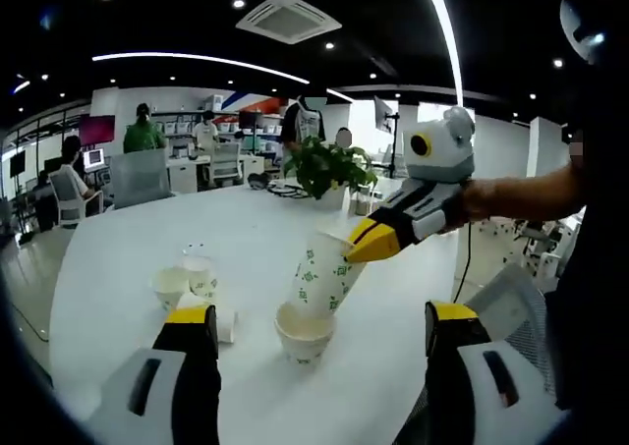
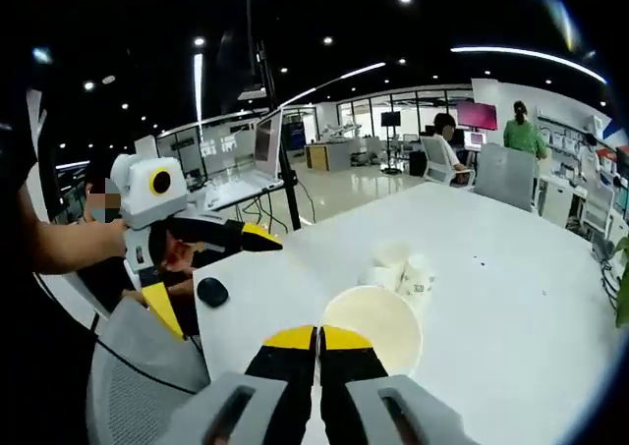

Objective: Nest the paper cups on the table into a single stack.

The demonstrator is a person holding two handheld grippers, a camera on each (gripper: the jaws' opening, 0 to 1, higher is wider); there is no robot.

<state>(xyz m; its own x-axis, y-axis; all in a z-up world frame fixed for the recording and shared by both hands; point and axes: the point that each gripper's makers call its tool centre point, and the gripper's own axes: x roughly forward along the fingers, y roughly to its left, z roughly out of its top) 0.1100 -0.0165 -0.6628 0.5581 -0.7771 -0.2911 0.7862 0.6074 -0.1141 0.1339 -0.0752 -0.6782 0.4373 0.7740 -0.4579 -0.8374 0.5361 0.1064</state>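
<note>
As seen from the left gripper view, setting: a white table (image 1: 147,239) is shown with paper cups grouped near its front edge.

Held cup (image 1: 322,273): it is pinched at its rim by the right gripper (image 1: 356,249); the long axis is tilted, with the mouth pointing up and toward that gripper and the base pointing down toward the lower cup. Green print is seen on its wall.

Lower cup (image 1: 303,335): it is stood upright on the table, mouth up, directly beneath the base of the held cup; whether the two touch cannot be told.

Other cups (image 1: 187,286): a small cluster is set on the table, apart from the lower cup. At least one is upright with its mouth up, and one beside the left jaw is laid on its side.

Left gripper (image 1: 319,332): the jaws are spread wide, with nothing between them; the lower cup lies in the gap beyond the tips.

Right gripper, own view (image 2: 319,339): the yellow-tipped jaws are pressed together on the near rim of the held cup (image 2: 374,327), whose open mouth is seen from above.

Other cups, right gripper view (image 2: 403,271): they are seen just beyond the held cup.

Left gripper, right gripper view (image 2: 211,273): it is held by a hand at the table edge, beside a dark mouse (image 2: 212,291).

Plant (image 1: 324,167): it is stood at the far side of the table.
</note>
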